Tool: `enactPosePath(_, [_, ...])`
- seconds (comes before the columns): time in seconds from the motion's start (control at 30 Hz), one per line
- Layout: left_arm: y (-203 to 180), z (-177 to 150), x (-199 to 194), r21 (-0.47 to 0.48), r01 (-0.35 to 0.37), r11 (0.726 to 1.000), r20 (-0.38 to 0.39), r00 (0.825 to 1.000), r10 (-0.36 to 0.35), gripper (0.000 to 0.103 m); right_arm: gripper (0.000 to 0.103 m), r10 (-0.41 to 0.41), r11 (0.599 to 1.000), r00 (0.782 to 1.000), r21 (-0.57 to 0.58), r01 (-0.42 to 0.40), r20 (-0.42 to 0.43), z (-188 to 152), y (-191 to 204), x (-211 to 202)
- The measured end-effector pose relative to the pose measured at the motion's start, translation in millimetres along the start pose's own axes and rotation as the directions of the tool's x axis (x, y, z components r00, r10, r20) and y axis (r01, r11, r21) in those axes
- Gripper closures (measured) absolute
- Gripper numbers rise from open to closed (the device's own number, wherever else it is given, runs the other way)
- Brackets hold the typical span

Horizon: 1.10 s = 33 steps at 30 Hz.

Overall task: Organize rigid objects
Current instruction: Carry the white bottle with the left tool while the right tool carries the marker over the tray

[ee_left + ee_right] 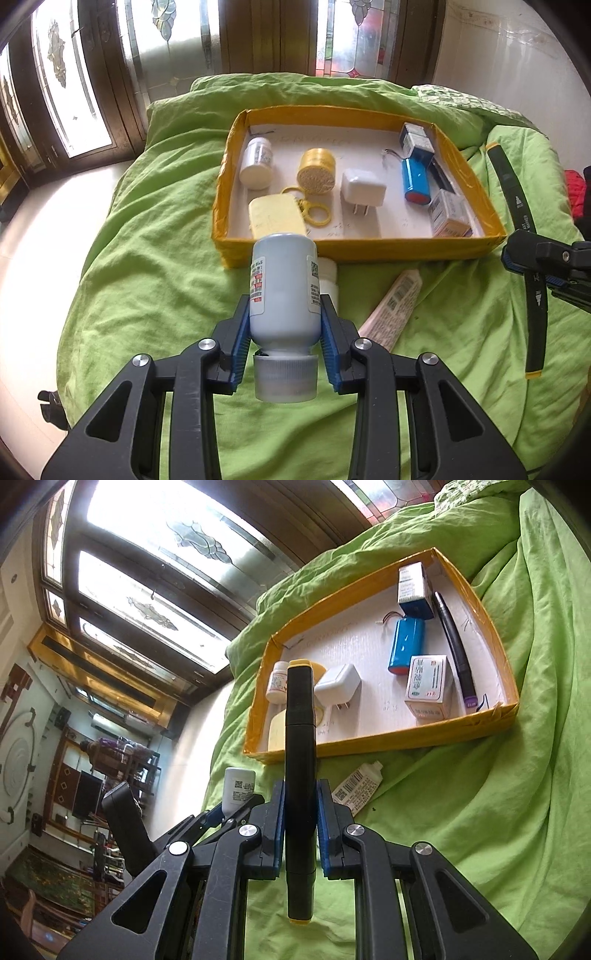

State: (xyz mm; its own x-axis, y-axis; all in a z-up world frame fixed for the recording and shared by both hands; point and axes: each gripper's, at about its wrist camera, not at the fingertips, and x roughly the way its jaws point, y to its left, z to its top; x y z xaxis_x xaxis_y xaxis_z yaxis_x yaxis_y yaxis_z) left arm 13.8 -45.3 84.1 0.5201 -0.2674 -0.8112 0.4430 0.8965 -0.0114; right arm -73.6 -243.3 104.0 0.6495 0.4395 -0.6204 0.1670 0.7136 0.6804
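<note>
Bottle (pixel 284 291), pale blue with a white cap, sits upside down between the fingers of the left gripper (pixel 284 332), which squeeze its sides above the green blanket (pixel 147 221). Right gripper (pixel 300 823) has its fingers pressed tight on a black marker (pixel 300 775) with yellow ends. Just past them lies the yellow tray (pixel 369 247), holding a white charger (pixel 364 190), a blue battery (pixel 416 179) and small boxes. A pink tube (pixel 391 306) lies on the blanket near the tray.
</note>
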Motion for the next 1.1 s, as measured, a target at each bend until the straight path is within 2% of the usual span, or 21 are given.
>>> enactPosePath(0.47, [-30, 47, -24, 0.023, 0.005, 1.000, 0.041, 0.999, -0.006, 0.071, 0.089, 0.032, 0.999, 0.996, 0.016, -0.033, 0.079, 20, -14, -25])
enactPosePath(0.57, [-29, 57, -23, 0.022, 0.001, 1.000, 0.041, 0.999, -0.002, 0.071, 0.089, 0.018, 0.999, 0.991, 0.025, -0.021, 0.129, 34, -23, -40])
enactPosePath(0.7, [-24, 71, -18, 0.005, 0.005, 1.000, 0.034, 0.999, -0.005, 0.071, 0.089, -0.039, 0.998, 0.976, 0.054, 0.028, 0.214, 56, -37, -61])
enactPosePath(0.9, [-22, 86, 7, -0.002, 0.025, 1.000, -0.014, 1.000, -0.025, 0.071, 0.089, -0.010, 0.996, 0.987, 0.087, -0.004, 0.160, 69, -38, -37])
enactPosePath(1.1, [-30, 84, 47, -0.016, 0.095, 0.995, -0.124, 0.988, -0.096, 0.071, 0.089, -0.034, 0.997, 0.996, 0.073, 0.028, 0.081, 81, -38, -6])
